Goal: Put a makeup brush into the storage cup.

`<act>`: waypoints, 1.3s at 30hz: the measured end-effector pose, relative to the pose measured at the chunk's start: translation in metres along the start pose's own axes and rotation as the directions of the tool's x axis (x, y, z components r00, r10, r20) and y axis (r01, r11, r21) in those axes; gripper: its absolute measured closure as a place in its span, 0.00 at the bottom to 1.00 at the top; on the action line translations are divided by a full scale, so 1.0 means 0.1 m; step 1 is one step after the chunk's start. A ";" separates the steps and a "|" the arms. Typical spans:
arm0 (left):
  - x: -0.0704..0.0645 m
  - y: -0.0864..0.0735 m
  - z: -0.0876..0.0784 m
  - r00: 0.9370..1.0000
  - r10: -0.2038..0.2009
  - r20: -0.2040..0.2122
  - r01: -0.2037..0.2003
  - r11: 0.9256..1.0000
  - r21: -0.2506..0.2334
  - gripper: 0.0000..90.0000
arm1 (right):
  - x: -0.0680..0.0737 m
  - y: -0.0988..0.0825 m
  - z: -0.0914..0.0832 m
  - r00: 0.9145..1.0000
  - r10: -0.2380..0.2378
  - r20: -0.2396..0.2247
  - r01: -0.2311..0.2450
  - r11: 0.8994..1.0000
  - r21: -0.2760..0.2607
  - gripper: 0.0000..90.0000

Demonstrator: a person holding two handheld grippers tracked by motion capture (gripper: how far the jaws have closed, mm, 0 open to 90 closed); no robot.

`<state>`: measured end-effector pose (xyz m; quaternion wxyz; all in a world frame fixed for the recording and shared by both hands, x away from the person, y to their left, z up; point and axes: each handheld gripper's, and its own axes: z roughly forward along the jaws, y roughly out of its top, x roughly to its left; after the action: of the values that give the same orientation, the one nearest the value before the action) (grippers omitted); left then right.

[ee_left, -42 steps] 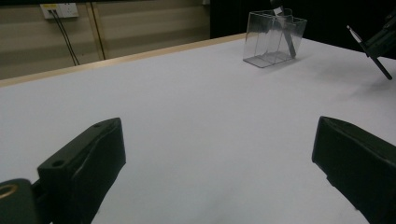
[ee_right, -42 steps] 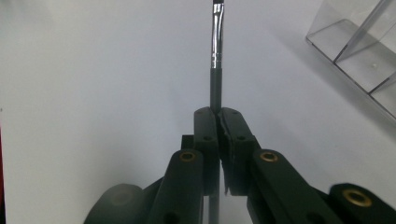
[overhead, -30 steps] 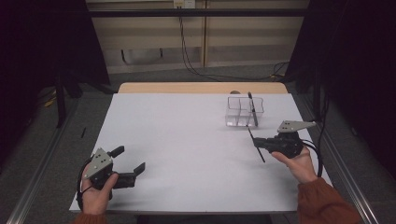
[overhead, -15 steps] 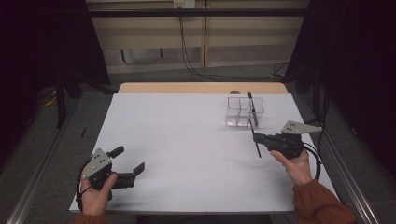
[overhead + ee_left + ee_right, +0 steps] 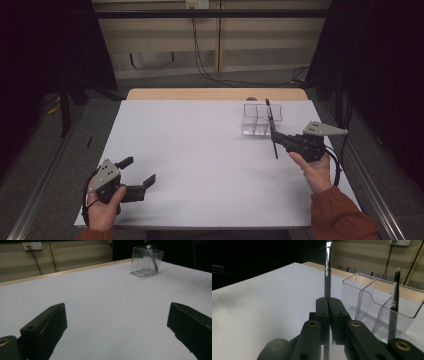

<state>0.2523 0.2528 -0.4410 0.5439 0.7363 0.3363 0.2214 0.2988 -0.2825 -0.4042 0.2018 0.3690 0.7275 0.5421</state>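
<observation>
The right gripper [image 5: 278, 141] has its jaws pressed together on a thin dark brush [image 5: 327, 277], held upright over the right side of the white table [image 5: 200, 165]. Just beyond it, toward the far right, stands a clear divided holder [image 5: 261, 119] with a second brush [image 5: 394, 302] leaning in one compartment. At the near left edge, well apart, the left gripper [image 5: 139, 174] rests with jaws spread, nothing between them.
</observation>
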 end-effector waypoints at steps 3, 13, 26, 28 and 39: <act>0.00 0.00 0.00 1.000 0.001 -0.001 -0.001 1.000 -0.001 0.03 | -0.03 0.04 0.01 1.000 -0.001 0.002 0.001 1.000 -0.006 0.96; 0.00 0.00 0.00 1.000 0.001 -0.001 -0.001 1.000 -0.007 0.03 | -0.21 0.15 0.05 0.998 0.016 0.056 -0.015 1.000 -0.018 0.96; -0.01 0.00 0.00 1.000 -0.022 0.001 0.022 0.999 -0.039 0.03 | -0.34 0.30 0.15 0.994 0.027 0.104 -0.023 0.999 -0.039 0.96; -0.01 -0.01 0.01 1.000 -0.027 0.000 0.027 0.999 -0.042 0.03 | -0.36 0.32 0.17 0.994 0.023 0.108 -0.019 0.999 -0.038 0.96; -0.03 -0.02 0.04 0.999 -0.038 0.009 0.038 0.998 -0.057 0.02 | -0.44 0.46 0.26 0.991 0.018 0.131 -0.013 0.999 -0.038 0.96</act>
<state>0.2523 0.2481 -0.4443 0.5703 0.7147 0.3416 0.2177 0.3598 -0.2930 -0.3738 0.2517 0.4056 0.6996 0.5316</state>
